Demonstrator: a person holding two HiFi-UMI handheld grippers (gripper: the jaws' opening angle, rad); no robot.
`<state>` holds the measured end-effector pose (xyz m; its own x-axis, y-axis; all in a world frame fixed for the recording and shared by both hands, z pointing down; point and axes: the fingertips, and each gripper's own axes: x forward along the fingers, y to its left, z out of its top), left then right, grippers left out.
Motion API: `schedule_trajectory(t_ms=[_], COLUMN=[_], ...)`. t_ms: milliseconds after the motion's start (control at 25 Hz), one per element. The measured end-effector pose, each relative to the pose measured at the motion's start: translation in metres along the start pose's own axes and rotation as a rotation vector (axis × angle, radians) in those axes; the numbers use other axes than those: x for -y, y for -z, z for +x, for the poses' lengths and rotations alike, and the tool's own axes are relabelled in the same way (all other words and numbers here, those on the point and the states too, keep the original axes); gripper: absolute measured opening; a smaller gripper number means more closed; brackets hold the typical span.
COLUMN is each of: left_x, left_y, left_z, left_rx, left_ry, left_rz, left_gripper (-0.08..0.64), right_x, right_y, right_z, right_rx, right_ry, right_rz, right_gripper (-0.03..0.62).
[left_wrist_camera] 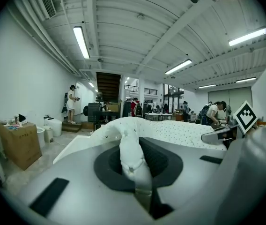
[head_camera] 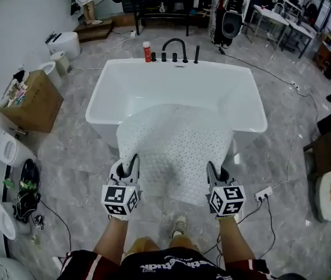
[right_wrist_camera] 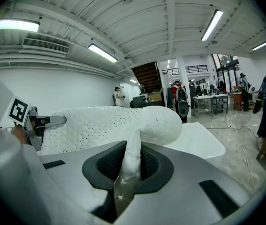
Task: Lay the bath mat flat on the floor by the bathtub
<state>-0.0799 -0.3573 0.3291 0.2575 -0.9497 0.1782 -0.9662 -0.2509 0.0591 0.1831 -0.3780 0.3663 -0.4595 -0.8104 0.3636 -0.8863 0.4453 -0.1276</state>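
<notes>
A white perforated bath mat [head_camera: 177, 147] hangs spread between my two grippers, its far edge draped over the near rim of the white bathtub [head_camera: 247, 92]. My left gripper [head_camera: 131, 167] is shut on the mat's near left corner, and my right gripper [head_camera: 213, 175] is shut on the near right corner. In the left gripper view the mat [left_wrist_camera: 132, 153] is pinched into a fold between the jaws. In the right gripper view the mat [right_wrist_camera: 132, 158] rises bunched from the shut jaws. Grey marble floor [head_camera: 90, 168] lies below.
A black faucet [head_camera: 174, 46] and a red bottle [head_camera: 147, 51] stand at the tub's far rim. A cardboard box [head_camera: 32, 102] and toilets [head_camera: 2, 147] sit at the left. A power strip [head_camera: 263, 193] with cables lies at the right. A person's shoe [head_camera: 179, 225] is under the mat.
</notes>
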Motion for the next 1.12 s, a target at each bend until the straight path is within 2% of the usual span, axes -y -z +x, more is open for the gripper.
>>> schedule_trajectory(t_ms=[200,440,1120], left_x=[-0.009,-0.019,-0.021], left_y=[0.029,0.084,0.271], left_z=[0.008,0.017,0.056], left_rx=[-0.014,-0.017,0.041], left_ry=[0.01,0.031,0.079], left_rz=[0.016,0.013,0.015], left_gripper=[0.035,0.035,0.035], right_x=[0.001,0.002,0.039], right_y=[0.028,0.075,0.255], right_z=[0.014,0.031,0.089], right_rx=[-0.014,-0.021,0.011], right_ry=[0.025,0.053,0.115], right_rz=[0.01,0.0,-0.038], right_gripper=[0.061,0.061,0.061])
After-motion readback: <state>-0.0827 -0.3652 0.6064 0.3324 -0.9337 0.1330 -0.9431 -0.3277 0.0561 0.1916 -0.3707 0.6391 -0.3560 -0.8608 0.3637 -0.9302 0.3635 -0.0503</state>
